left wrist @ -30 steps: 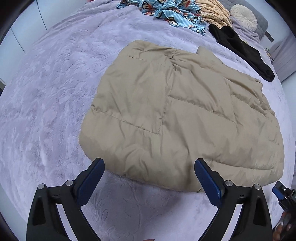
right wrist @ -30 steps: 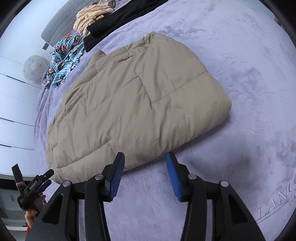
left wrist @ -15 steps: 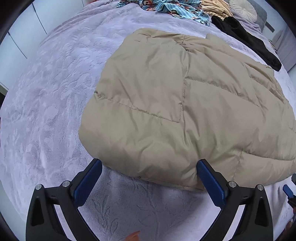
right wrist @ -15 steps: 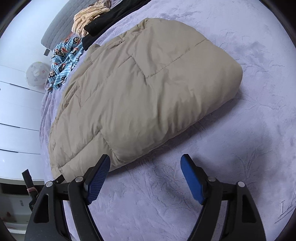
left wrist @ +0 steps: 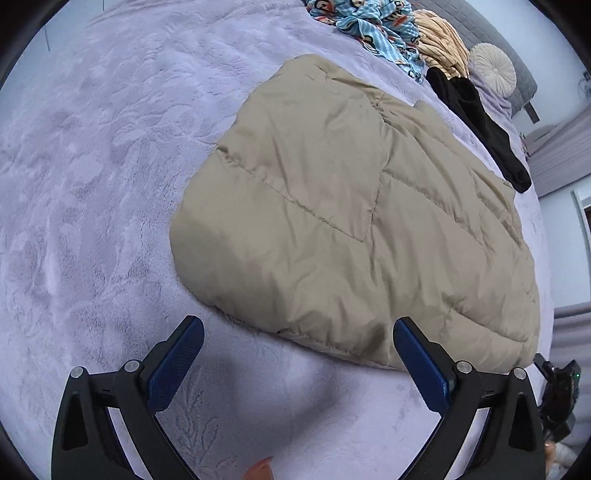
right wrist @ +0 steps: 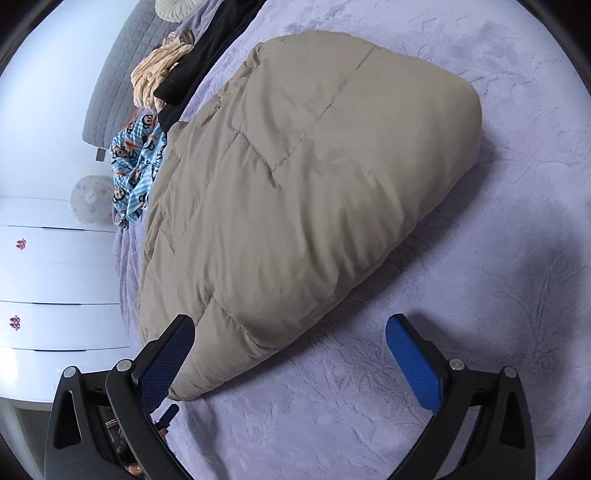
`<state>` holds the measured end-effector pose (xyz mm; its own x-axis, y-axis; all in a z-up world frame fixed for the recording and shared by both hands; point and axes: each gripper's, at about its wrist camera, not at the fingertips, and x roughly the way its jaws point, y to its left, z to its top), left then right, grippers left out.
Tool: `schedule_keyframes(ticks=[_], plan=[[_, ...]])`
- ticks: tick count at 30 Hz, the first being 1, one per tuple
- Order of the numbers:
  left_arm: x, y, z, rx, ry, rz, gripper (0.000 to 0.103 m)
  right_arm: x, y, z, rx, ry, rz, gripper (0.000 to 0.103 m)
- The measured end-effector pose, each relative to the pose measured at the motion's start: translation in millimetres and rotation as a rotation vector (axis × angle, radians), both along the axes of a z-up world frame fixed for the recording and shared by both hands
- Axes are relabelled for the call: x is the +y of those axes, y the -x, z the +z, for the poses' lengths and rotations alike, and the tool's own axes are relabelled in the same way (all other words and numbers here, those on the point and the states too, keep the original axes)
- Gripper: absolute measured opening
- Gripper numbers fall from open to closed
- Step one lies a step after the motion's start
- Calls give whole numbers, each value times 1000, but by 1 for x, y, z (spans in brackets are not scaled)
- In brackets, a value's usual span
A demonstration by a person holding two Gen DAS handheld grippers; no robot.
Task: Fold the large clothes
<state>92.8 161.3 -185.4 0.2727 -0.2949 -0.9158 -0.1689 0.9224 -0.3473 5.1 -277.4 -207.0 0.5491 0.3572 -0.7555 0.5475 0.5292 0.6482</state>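
A beige quilted puffer jacket [left wrist: 354, 221] lies folded on the lilac bedspread [left wrist: 92, 184]. It also fills the middle of the right wrist view [right wrist: 295, 192]. My left gripper [left wrist: 297, 360] is open and empty, low over the bed just in front of the jacket's near hem. My right gripper [right wrist: 290, 363] is open wide and empty, close to the jacket's near corner, its left finger [right wrist: 166, 362] right beside the hem.
At the bed's far end lie a blue monkey-print garment [left wrist: 373, 26], a tan striped garment [left wrist: 439, 44], a black garment [left wrist: 480, 125] and a round cushion [left wrist: 491, 68]. A white drawer unit [right wrist: 55, 284] stands beside the bed. The other gripper [left wrist: 557, 398] shows at the right edge.
Both grippers have moved lower and closer to the jacket's near hem. The right gripper has opened wider. The left gripper has stayed open.
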Motion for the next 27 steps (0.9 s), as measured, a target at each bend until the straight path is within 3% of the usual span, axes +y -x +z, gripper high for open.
schedule_keyframes(ticks=[6,11,13,20,27], plan=[[8,5,-18,62,78,54,103,-3,1,-6,-3,-34,-8,103],[8,-2,-34,58,291,74,103,-10,-3,-11,-21,-73,-41,103],[8,-6,-41,55,336,85,103,-14,-5,-13,-30,-86,-55,103],[7,-40,-50,21,394,145,103,-17,-35,-36,-58,-214,-87,103],[4,-58,-60,-39,348,132,102,-13,-78,-42,-102,-244,-47,103]])
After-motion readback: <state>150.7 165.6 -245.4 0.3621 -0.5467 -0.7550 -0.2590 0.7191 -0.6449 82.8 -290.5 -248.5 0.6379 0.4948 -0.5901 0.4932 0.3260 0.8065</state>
